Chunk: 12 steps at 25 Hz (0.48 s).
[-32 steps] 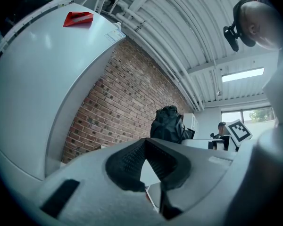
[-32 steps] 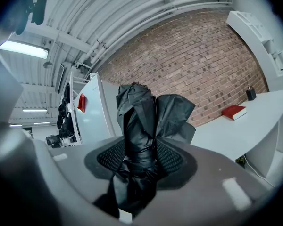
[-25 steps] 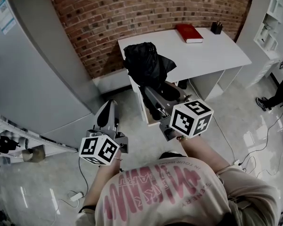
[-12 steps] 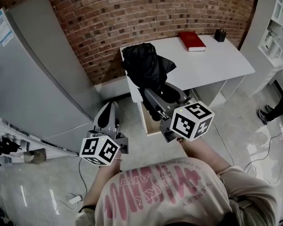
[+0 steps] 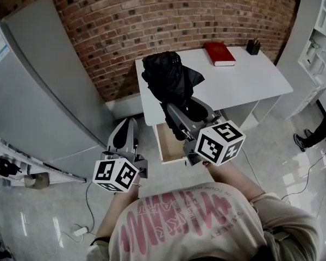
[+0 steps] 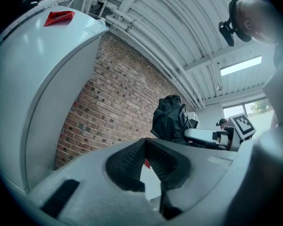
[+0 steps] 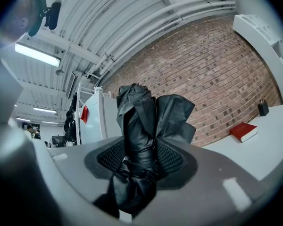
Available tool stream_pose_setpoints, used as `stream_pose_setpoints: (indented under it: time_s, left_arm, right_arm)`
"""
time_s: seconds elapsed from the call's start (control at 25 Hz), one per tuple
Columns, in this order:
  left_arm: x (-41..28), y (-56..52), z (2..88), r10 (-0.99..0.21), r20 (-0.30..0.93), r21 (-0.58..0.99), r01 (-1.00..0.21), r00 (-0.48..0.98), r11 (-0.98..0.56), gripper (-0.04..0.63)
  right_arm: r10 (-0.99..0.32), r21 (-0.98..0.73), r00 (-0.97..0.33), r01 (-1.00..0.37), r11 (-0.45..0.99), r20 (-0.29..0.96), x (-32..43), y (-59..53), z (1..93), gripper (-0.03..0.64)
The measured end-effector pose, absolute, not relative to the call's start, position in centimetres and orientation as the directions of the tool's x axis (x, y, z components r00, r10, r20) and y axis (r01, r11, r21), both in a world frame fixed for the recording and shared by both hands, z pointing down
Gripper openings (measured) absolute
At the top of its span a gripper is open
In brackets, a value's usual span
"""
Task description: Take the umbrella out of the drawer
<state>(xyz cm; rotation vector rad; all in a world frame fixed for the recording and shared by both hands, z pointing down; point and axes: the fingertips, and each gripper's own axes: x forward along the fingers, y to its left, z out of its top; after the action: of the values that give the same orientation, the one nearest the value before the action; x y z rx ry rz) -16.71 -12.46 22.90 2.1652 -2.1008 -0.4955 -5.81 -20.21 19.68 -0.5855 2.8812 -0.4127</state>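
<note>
The right claw [image 7: 140, 160] is clenched on the folded black umbrella [image 5: 169, 79], its ribbed pads pressing both sides of the bunched fabric near the lower end, so the loose canopy flares out above the grip. Gripping low on the bundle leaves most of the umbrella standing upright over the jaws, which looks like a way to lift it straight out without catching on anything. It now hangs in the air above the open drawer [image 5: 165, 143], in front of the near edge of the white table [image 5: 250, 78], clear of both. The drawer stands pulled out under the table, its wooden floor showing bare. The left claw [image 5: 124, 130] is held low and well to the side, jaws drawn together on nothing, probably to keep it out of the way
</note>
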Motion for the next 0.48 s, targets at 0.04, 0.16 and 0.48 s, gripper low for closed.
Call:
stream_pose_setpoints:
  time_s: [0.04, 0.16, 0.48]
  left_arm:
    - [-16.4, -12.7, 22.9, -0.985, -0.173, 0.282, -0.958, 0.004, -0.053, 0.003]
    - [-15.5, -13.1, 23.0, -0.984, -0.179, 0.280, -0.959, -0.001, -0.050, 0.003]
    - [-12.7, -14.0, 23.0, -0.984, -0.180, 0.281, -0.959, -0.013, -0.039, 0.003]
  right_arm:
    - [-0.403, -0.305, -0.908, -0.354, 0.884, -0.113, -5.5, -20.4, 19.7, 0.213]
    - [-0.397, -0.313, -0.910, -0.345, 0.885, -0.119, -4.7, -20.8, 20.0, 0.214]
    - [-0.385, -0.313, -0.915, -0.334, 0.889, -0.120, -2.0, -21.9, 20.1, 0.214]
